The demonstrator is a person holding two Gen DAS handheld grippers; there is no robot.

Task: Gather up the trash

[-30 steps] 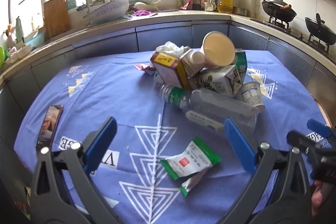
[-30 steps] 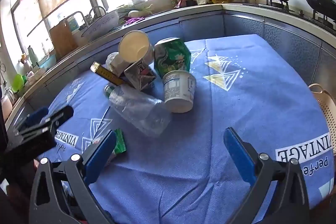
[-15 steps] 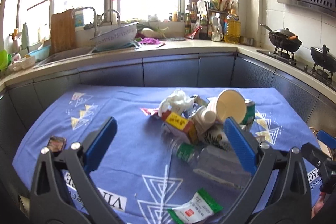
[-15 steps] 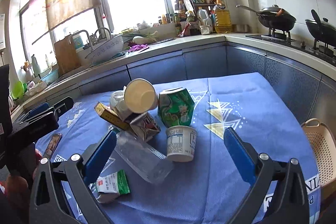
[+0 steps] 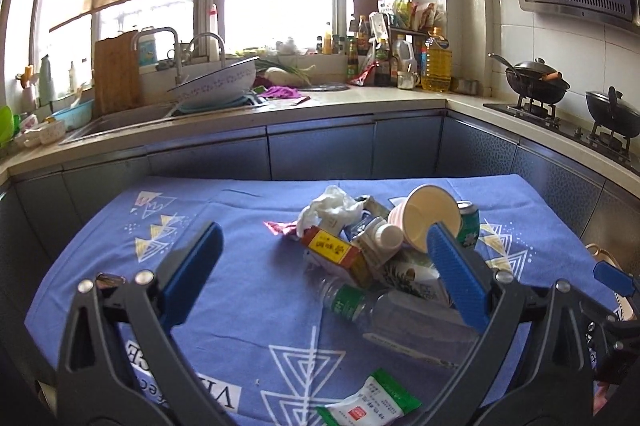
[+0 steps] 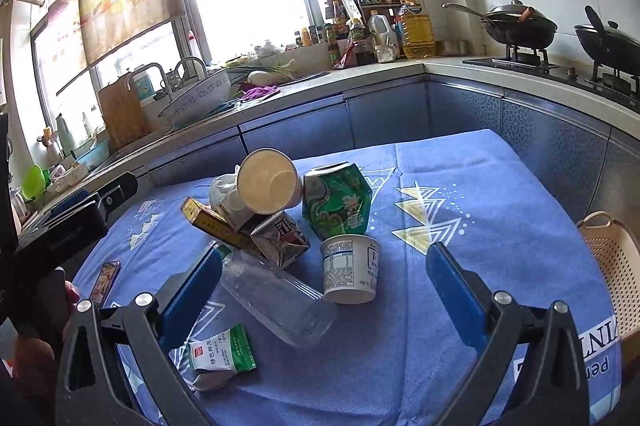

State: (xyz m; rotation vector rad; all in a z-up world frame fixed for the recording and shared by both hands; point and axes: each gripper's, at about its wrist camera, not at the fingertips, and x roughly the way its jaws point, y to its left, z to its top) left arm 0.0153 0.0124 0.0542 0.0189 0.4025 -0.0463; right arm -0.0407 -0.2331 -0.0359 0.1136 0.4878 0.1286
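A heap of trash sits mid-table on the blue cloth (image 5: 248, 306): a paper cup (image 5: 430, 222) on its side, crumpled white tissue (image 5: 332, 208), a red-yellow carton (image 5: 336, 252), a clear plastic bottle (image 5: 384, 310) and a green can (image 5: 468, 226). A green-white sachet (image 5: 370, 404) lies nearest me. From the right wrist I see the cup (image 6: 268, 182), the crushed green can (image 6: 338, 202), a white yoghurt tub (image 6: 350, 268), the bottle (image 6: 276, 300) and the sachet (image 6: 220, 350). My left gripper (image 5: 324, 278) and right gripper (image 6: 324, 296) hover open above the table, short of the heap.
A phone (image 6: 105, 276) lies at the table's left edge. A beige perforated basket (image 6: 614, 266) stands off the right edge. Kitchen counters with a sink (image 5: 120, 122) and a stove with woks (image 5: 536, 82) run behind the table.
Both grippers have risen and tilted up, so the heap sits lower in view and more of the kitchen shows. Nothing on the table has moved; both stay open.
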